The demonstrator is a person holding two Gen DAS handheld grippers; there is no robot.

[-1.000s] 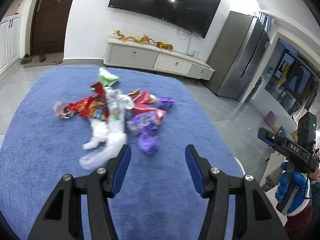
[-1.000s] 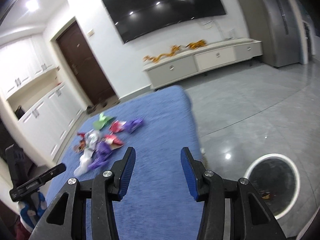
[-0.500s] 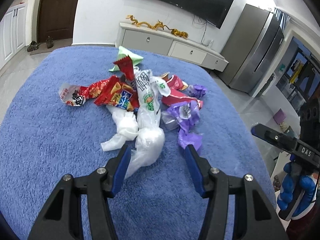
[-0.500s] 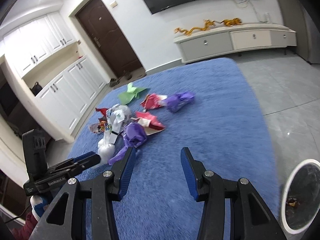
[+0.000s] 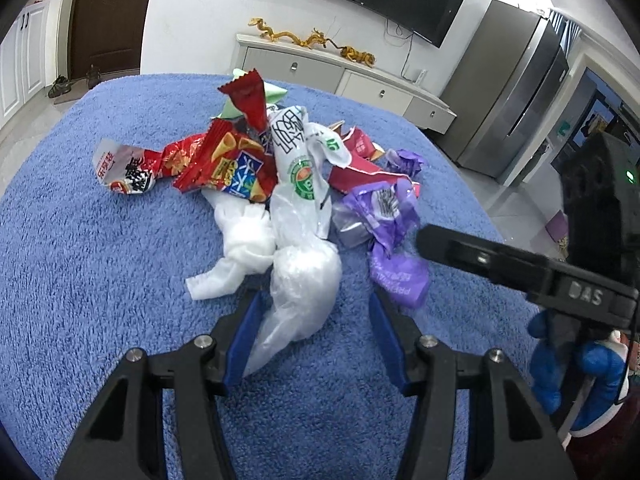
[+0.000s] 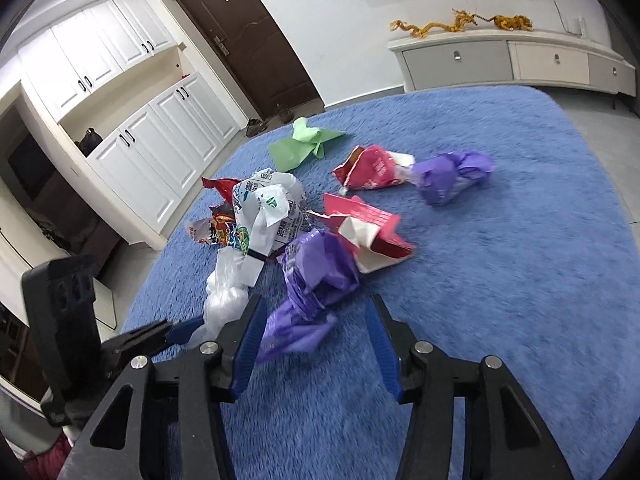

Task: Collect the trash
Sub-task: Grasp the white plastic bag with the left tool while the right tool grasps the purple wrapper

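A pile of trash lies on a blue fleece surface (image 5: 80, 280). My left gripper (image 5: 316, 300) is open, its fingers on either side of the tail of a clear and white plastic bag (image 5: 300, 276). Behind it lie red snack wrappers (image 5: 224, 164) and a white tissue (image 5: 240, 240). My right gripper (image 6: 314, 312) is open around the near end of a purple wrapper (image 6: 308, 292). That purple wrapper also shows in the left wrist view (image 5: 396, 276). A pink carton piece (image 6: 368, 232) lies just beyond it.
A green paper (image 6: 304, 148), a second pink wrapper (image 6: 372, 168) and a purple wad (image 6: 452, 172) lie farther back. The right gripper's body (image 5: 520, 268) shows at the right of the left wrist view. The surface ends at grey floor on the right (image 6: 624, 140).
Both grippers have moved forward to the pile. The plastic bag now lies between my left fingers and the purple wrapper between my right fingers. Both stay open.
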